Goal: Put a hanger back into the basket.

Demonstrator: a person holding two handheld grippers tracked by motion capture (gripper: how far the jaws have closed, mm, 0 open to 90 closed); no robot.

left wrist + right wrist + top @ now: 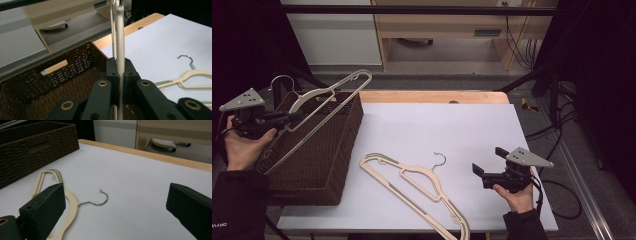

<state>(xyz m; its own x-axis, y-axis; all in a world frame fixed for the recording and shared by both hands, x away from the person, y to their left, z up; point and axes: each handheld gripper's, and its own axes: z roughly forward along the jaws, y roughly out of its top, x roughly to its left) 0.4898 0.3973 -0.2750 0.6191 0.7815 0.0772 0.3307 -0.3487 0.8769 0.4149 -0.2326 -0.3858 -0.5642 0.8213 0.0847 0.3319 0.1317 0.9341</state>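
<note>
A cream hanger (334, 90) with a metal hook hangs tilted above the brown wicker basket (319, 172) at the table's left. My left gripper (294, 117) is shut on its lower bar; the left gripper view has the bar (120, 32) pinched upright between the pads of that gripper (120, 65), over the basket's inside (62, 75). A second cream hanger (417, 185) lies flat on the white sheet near the front edge. My right gripper (488, 161) rests to its right, open and empty. In the right gripper view, that hanger (71, 203) lies past the gripper's (117, 207) left jaw.
The white sheet (447, 130) covers a wooden table whose bare edge (432, 96) runs along the back. A wooden cabinet (447, 25) stands on the floor behind. Cables (557, 135) trail off the table's right side. The basket (32, 145) walls off the left.
</note>
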